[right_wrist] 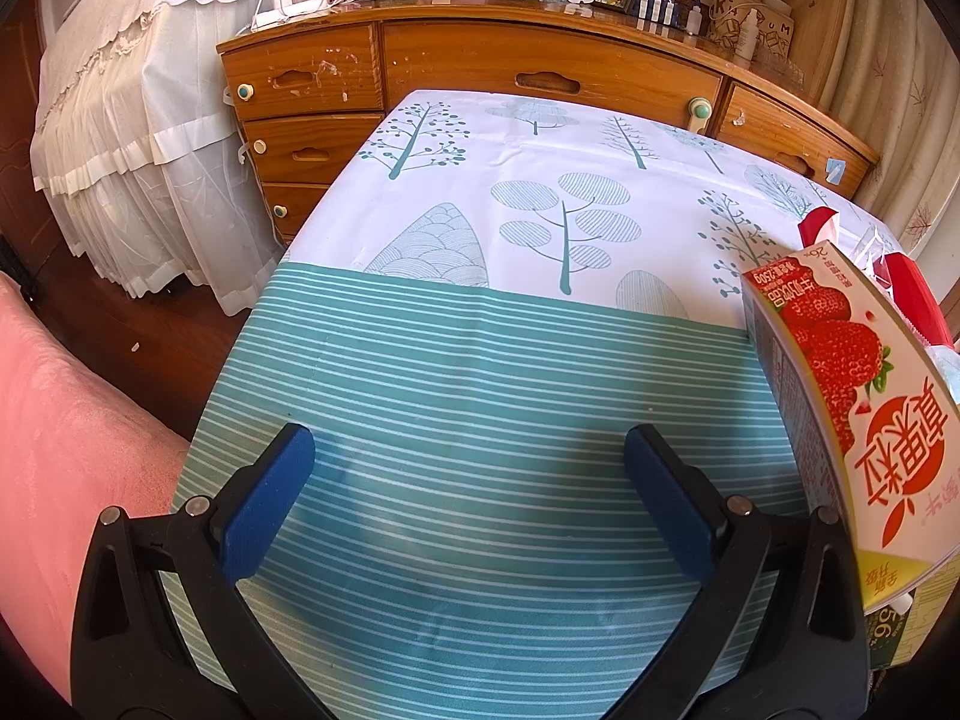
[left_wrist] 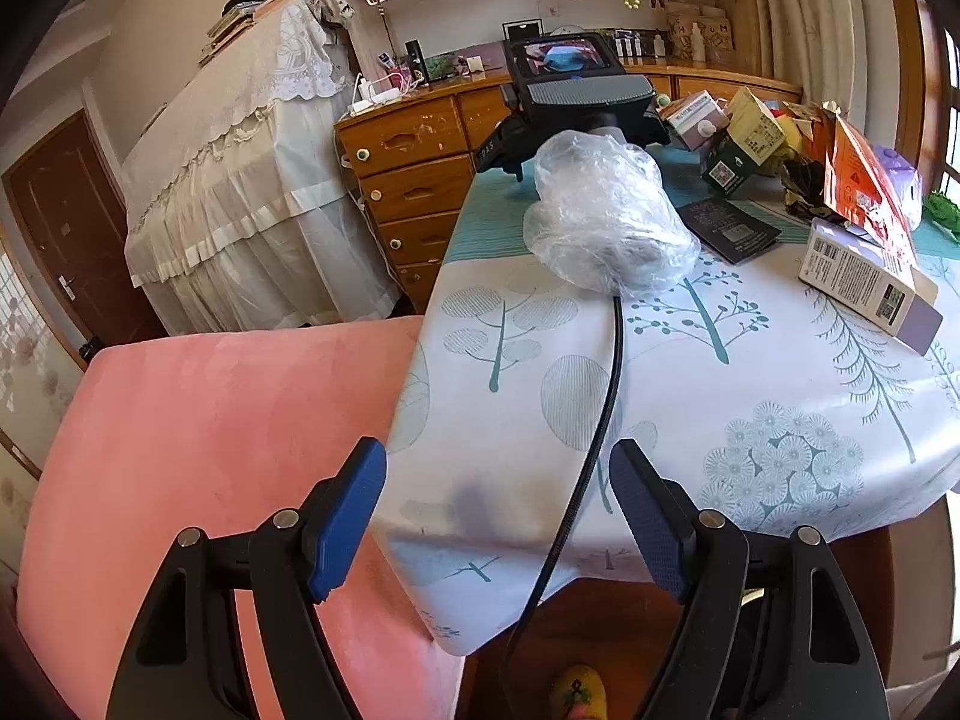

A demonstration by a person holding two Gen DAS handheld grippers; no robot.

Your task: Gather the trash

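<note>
Bedroom table under a smooth cloth (left_wrist: 750, 372) printed with teal trees and a striped teal band; trash sits along its right side.

Left gripper (left_wrist: 498, 516): blue textured pads spread wide, nothing between them but a thin black cable (left_wrist: 600, 420) running past; it hangs over the near table corner beside a soft pink cushion (left_wrist: 210, 450). Right gripper (right_wrist: 471, 492): jaws spread, empty, over the striped band. Trash: a heap of crumpled cartons and wrappers (left_wrist: 780, 144) at far right, a flat boxy grey-lilac carton (left_wrist: 870, 282) nearer, and a glossy strawberry-print milk carton (right_wrist: 840, 384) lying just right of the right gripper. A crinkled clear plastic wrap (left_wrist: 606, 216) covers a device mid-table. Scuffed wooden drawers (right_wrist: 468, 66) stand beyond.
</note>
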